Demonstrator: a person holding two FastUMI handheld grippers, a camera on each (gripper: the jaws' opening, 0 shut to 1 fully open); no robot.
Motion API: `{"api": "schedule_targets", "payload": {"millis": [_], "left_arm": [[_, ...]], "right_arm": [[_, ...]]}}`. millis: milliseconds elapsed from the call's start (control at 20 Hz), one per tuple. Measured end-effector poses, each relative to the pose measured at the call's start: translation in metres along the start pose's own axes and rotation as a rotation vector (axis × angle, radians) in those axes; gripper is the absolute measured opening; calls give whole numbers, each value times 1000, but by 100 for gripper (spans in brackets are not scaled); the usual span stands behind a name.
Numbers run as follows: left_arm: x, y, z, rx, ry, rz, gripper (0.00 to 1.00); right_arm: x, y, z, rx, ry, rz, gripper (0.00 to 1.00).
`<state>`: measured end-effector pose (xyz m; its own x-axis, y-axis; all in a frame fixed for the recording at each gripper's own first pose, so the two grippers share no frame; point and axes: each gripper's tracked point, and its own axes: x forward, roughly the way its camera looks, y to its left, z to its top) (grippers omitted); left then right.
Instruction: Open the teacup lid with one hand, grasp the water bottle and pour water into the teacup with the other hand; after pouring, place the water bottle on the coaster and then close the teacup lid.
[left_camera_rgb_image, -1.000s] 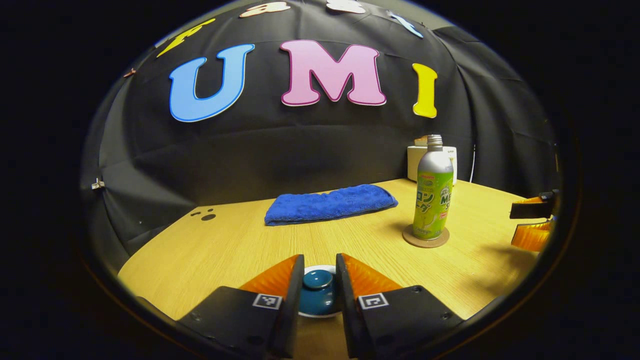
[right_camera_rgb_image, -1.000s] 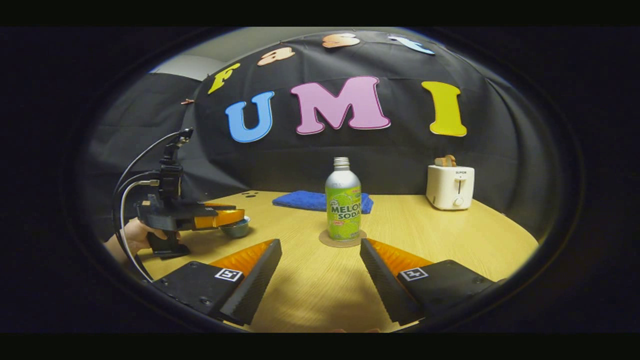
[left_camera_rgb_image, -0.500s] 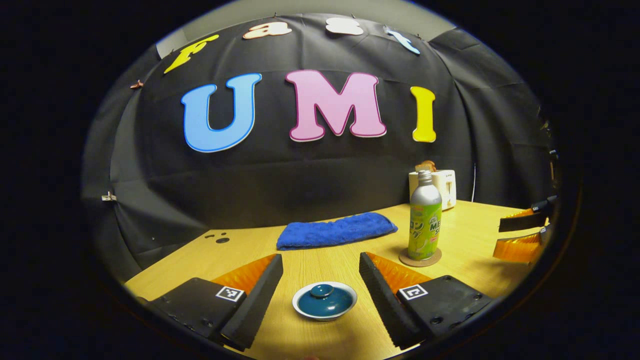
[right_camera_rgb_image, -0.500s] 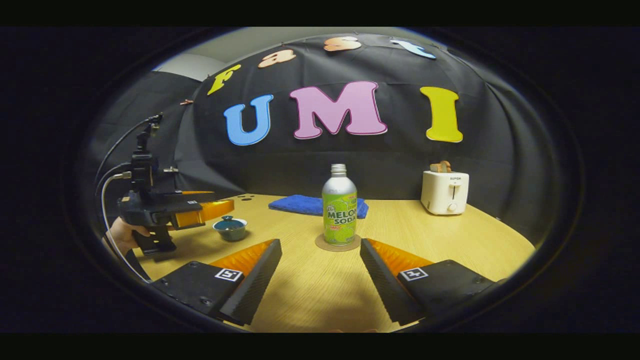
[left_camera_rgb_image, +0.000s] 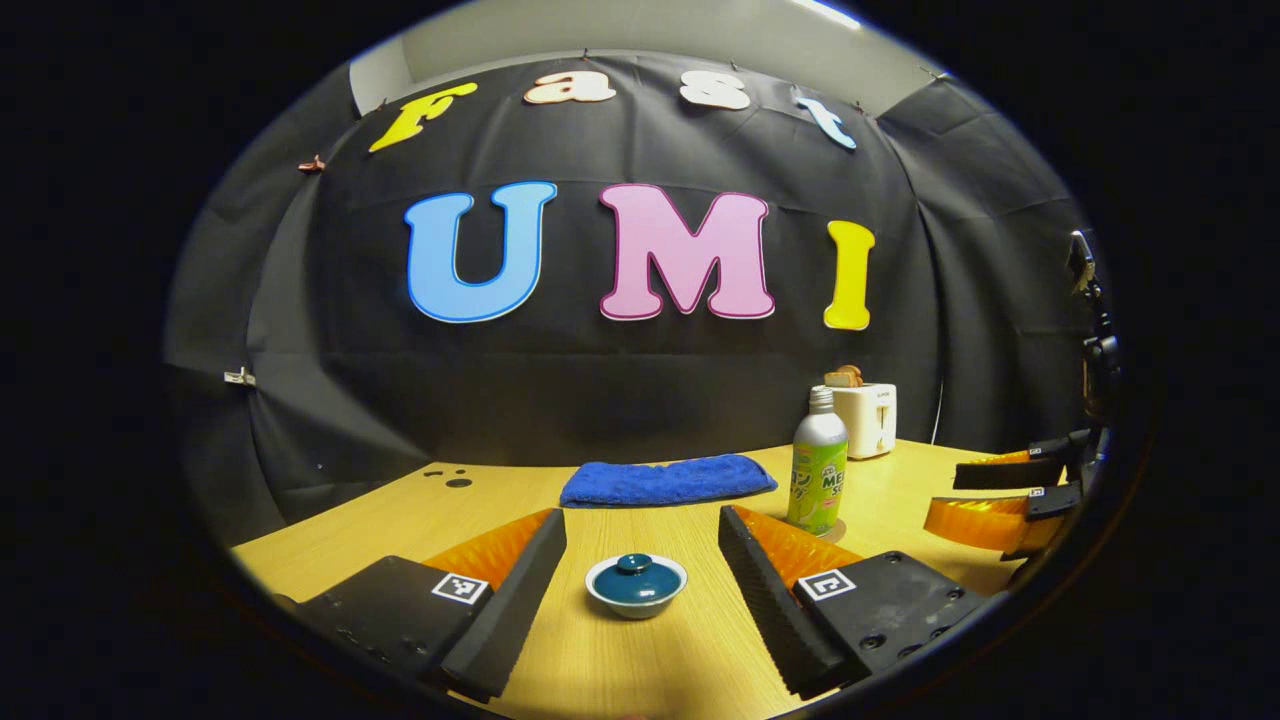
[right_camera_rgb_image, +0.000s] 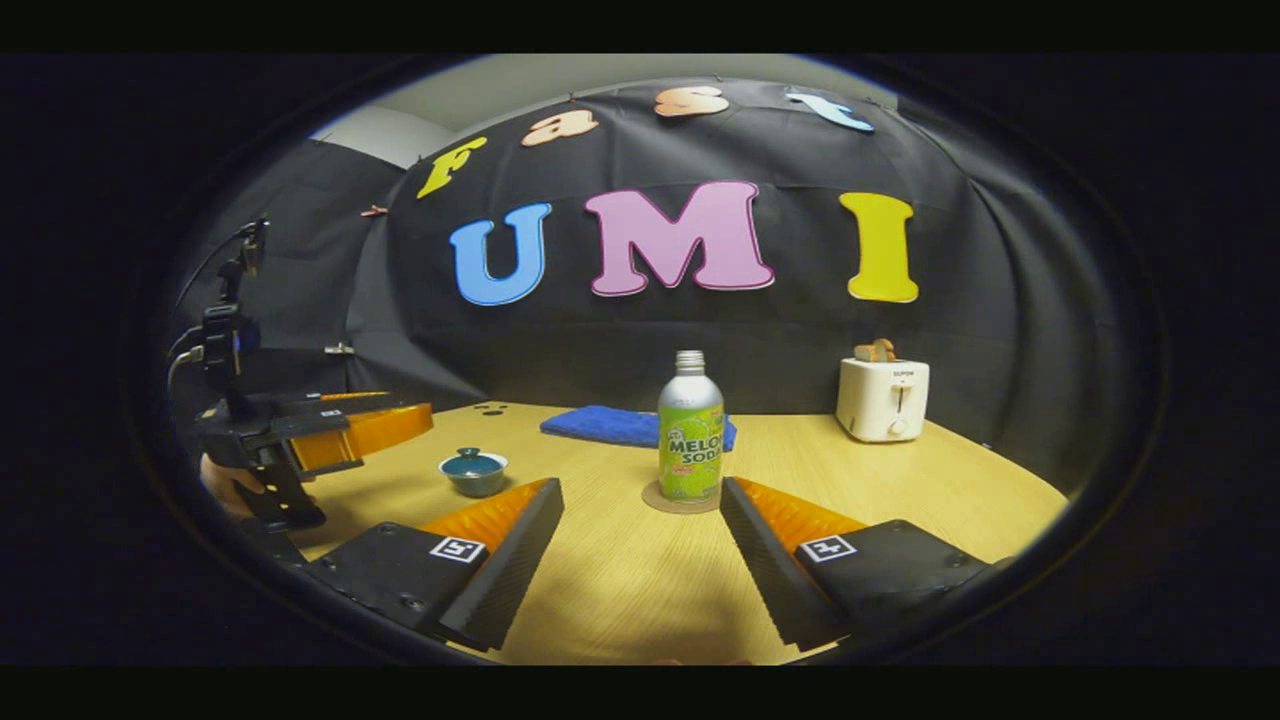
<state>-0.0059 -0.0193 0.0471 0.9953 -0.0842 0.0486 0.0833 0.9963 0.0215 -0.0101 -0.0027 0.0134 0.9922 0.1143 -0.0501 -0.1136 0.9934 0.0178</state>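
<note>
1. We see the teacup (left_camera_rgb_image: 636, 590) low on the table, at 6 o'clock in the left gripper view, with its lid (left_camera_rgb_image: 636, 577) seated on it. In the right gripper view it sits at 8 o'clock, well apart from the bottle (right_camera_rgb_image: 690, 432).
2. We judge the cup and lid to be glazed ceramic: hard, smooth, breakable and likely slick. The small knob (left_camera_rgb_image: 631, 563) on top of the lid is the place to pinch; a straight lift should keep the lid from scraping or tipping the cup.
3. The bottle stands upright on the coaster (right_camera_rgb_image: 678, 500), near the centre in the right gripper view and at 3 o'clock from the cup in the left gripper view. We take it for thin metal with a glossy label, stiff but slippery, its weight depending on contents we cannot see. The straight body below the shoulder offers the best hold; the neck looks too narrow for steady pouring.
4. Our left gripper (left_camera_rgb_image: 640, 535) hangs above and just short of the cup, fingers spread wide, holding nothing.
5. Our right gripper (right_camera_rgb_image: 640, 525) faces the bottle from nearby, fingers likewise apart and empty.
6. Farther out lie a blue towel (left_camera_rgb_image: 667, 480) at 12 o'clock from the cup and a toaster (right_camera_rgb_image: 882, 399) toward 2 o'clock.
</note>
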Motion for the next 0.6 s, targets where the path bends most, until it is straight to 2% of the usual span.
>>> {"api": "schedule_targets", "payload": {"millis": [350, 600], "left_arm": [[-28, 25, -17, -9, 39, 56, 96], [-31, 36, -27, -43, 63, 75, 97]], "right_arm": [[-21, -6, 23, 27, -84, -93, 98], [-26, -5, 22, 10, -87, -119, 96]]}}
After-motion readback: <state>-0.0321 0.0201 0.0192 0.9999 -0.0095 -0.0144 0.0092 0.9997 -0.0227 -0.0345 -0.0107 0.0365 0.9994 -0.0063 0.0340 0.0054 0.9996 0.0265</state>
